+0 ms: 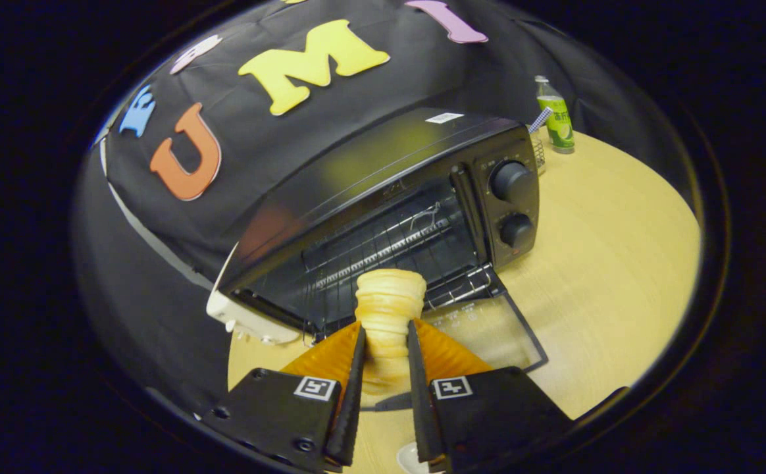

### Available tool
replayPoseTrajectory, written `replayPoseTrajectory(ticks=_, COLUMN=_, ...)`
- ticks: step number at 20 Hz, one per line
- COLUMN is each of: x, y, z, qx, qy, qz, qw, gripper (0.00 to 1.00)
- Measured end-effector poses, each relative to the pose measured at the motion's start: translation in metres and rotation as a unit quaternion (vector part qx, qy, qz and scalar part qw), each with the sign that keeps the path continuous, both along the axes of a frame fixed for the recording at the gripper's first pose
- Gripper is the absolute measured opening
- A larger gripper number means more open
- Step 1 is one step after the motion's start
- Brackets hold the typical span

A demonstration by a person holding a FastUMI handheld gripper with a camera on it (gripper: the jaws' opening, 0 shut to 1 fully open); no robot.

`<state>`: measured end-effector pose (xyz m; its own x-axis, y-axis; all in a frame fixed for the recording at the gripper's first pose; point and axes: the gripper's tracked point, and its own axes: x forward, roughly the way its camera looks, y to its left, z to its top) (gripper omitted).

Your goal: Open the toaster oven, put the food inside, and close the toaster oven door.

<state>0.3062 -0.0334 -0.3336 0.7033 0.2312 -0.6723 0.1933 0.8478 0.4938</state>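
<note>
A black toaster oven stands on the round wooden table with its glass door folded down flat toward me. Its wire rack shows inside the open cavity. My gripper is shut on a pale ridged pastry, a croissant-like piece of food, with both fingers pressing its sides. The pastry sticks out ahead of the fingertips, held over the lowered door just in front of the oven's opening.
Two round knobs sit on the oven's right panel. Behind the oven to the right stand a green-labelled bottle and a small wire basket. A white object lies by the oven's left corner. Bare tabletop stretches right of the door.
</note>
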Motion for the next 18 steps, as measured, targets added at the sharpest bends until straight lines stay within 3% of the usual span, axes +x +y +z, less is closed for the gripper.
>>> replayPoseTrajectory(ticks=5, x=0.069, y=-0.015, z=-0.019, qx=-0.006, qy=-0.044, qz=-0.051, qw=0.998, gripper=0.4)
replayPoseTrajectory(ticks=11, x=0.094, y=-0.007, z=-0.028, qx=0.01, qy=-0.064, qz=-0.051, qw=0.997, gripper=0.41)
replayPoseTrajectory(ticks=13, x=0.094, y=-0.003, z=-0.027, qx=0.009, qy=-0.066, qz=-0.041, qw=0.997, gripper=0.51)
replayPoseTrajectory(ticks=18, x=0.076, y=0.01, z=-0.008, qx=-0.005, qy=-0.082, qz=-0.012, qw=0.997, gripper=0.9)
